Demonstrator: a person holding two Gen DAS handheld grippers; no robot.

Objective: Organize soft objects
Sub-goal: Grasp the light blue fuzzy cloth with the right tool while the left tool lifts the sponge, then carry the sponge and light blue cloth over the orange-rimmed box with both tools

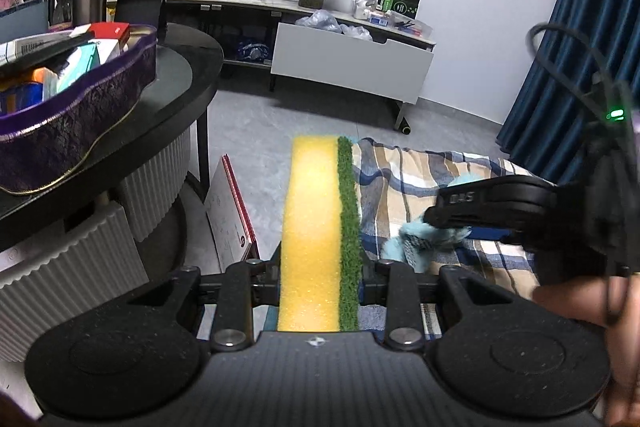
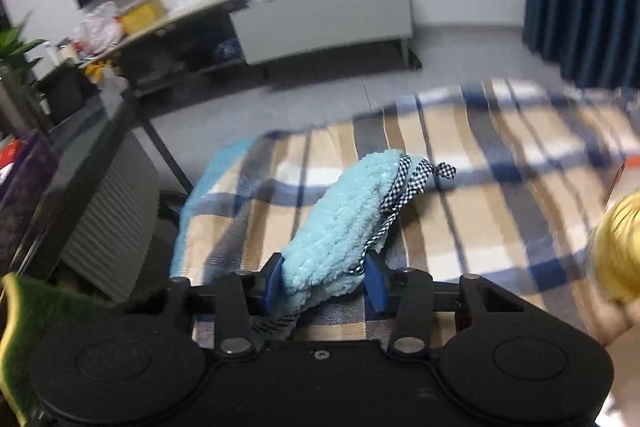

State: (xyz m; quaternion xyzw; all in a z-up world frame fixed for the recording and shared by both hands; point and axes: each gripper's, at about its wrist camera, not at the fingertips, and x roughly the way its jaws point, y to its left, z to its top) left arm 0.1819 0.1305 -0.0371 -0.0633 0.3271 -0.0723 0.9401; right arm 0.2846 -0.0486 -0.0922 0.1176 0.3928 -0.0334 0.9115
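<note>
The left gripper (image 1: 320, 275) is clamped on one sponge (image 1: 316, 227), held above the blanket (image 1: 420, 171) edge. The right gripper (image 2: 324, 287) is clamped on one blue cloth (image 2: 340, 223) over the blanket. Risk: the cloth appears loosely pinched; motion blur prevents confirmation, and it may slip.

Right gripper (image 2: 324, 279) clamped on a fluffy light-blue cloth (image 2: 340, 223) with checked trim, held above a plaid blanket (image 2: 500, 163), green-and-yellow sponge (image 2: 24, 323) seen at near left, grey cabinet (image 2: 324, 15) far behind, view blurred.
</note>
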